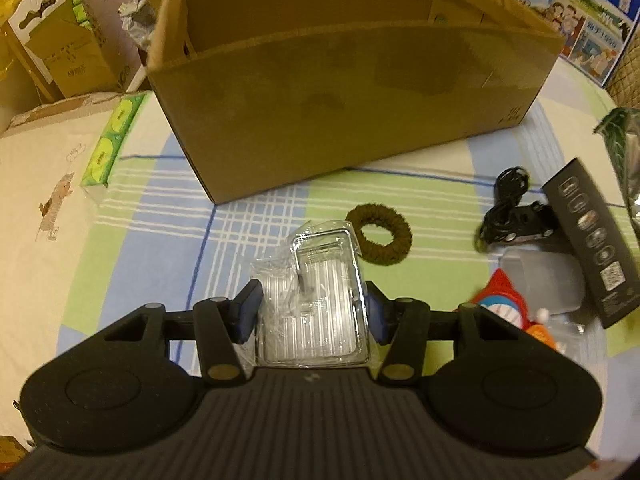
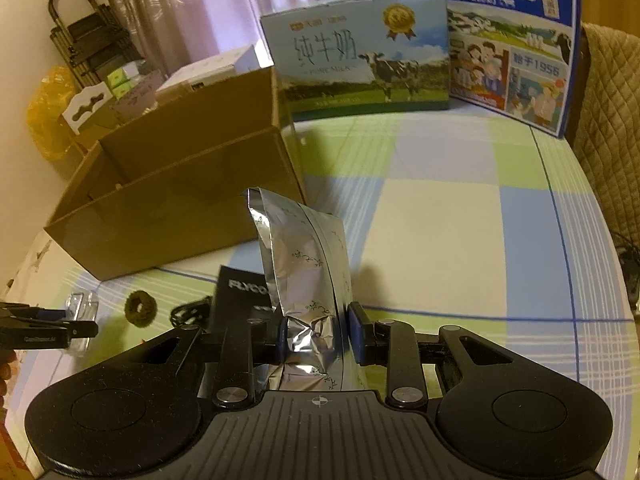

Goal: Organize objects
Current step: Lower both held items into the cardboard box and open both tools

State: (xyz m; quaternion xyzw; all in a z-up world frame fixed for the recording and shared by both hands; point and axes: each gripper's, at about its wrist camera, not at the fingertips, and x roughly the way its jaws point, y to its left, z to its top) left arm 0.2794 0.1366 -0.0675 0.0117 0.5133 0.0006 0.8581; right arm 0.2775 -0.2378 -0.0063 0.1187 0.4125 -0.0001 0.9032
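The left gripper (image 1: 314, 312) is clamped on a clear plastic case (image 1: 316, 296), its 2 blue pads (image 1: 250, 312) pressing the case's sides, held just above the checked tablecloth (image 1: 168, 216) in front of the open cardboard box (image 1: 340, 92). The right gripper (image 2: 318, 330) is clenched on the crumpled lower end of a silver foil bag (image 2: 304, 264), which stands upright beside the box. A brown hair tie (image 1: 379, 236), a black cable (image 1: 506, 200) and a black carton (image 1: 592, 236) lie on the cloth nearby.

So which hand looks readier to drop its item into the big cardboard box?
Probably the right hand-held gripper: its silver foil pouch is clamped and raised beside the open cardboard box.
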